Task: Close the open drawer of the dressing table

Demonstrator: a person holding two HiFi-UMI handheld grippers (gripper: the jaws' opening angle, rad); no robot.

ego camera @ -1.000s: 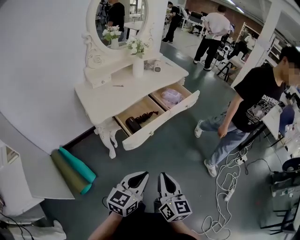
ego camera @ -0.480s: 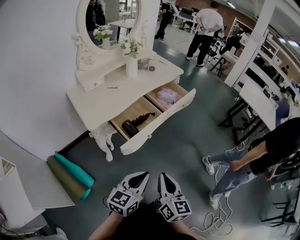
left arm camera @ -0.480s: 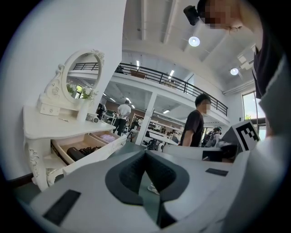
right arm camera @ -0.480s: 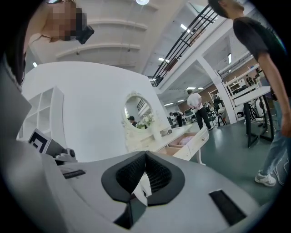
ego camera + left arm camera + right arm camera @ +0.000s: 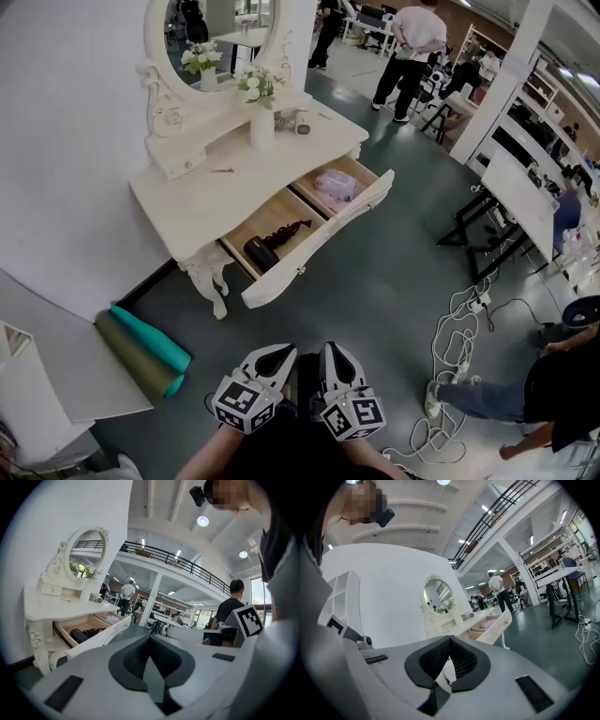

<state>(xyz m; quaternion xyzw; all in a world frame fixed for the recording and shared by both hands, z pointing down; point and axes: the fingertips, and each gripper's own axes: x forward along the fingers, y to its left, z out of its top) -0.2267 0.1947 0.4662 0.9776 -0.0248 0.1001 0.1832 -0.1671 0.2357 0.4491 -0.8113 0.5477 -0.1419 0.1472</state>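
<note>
- The left tongs [image 5: 281, 350] and right tongs [image 5: 330, 349] hang side by side, low in front of the person. Each has its jaws pressed together at the tips, with nothing between them.
- The drawer [image 5: 319, 236] of the dressing table [image 5: 202, 197] stands pulled well out. It is straight ahead of both tongs and well apart from them, so the closing looks not yet begun.
- The step in hand, I judge, is the approach: carrying the tongs forward to the drawer's white front panel. The panel runs slantwise, its near end ahead-left of the tongs and its far end ahead-right.
- Closed tips suit a push. Setting one on each half of the panel and pressing square to it should keep the wide drawer from skewing and jamming.
- The drawer is split into two compartments.
- The compartment nearer the tongs holds a dark object [image 5: 262, 252] with a dark coiled cord [image 5: 289, 231]; it may be a hair dryer.
- The farther compartment holds a pale lilac bundle [image 5: 336, 187].
- As far as I can tell, everything lies below the drawer's rim, so nothing should catch under the tabletop.
- A tangle of cables [image 5: 450, 361] lies on the floor ahead-right of the right tongs and is worth stepping around.
</note>
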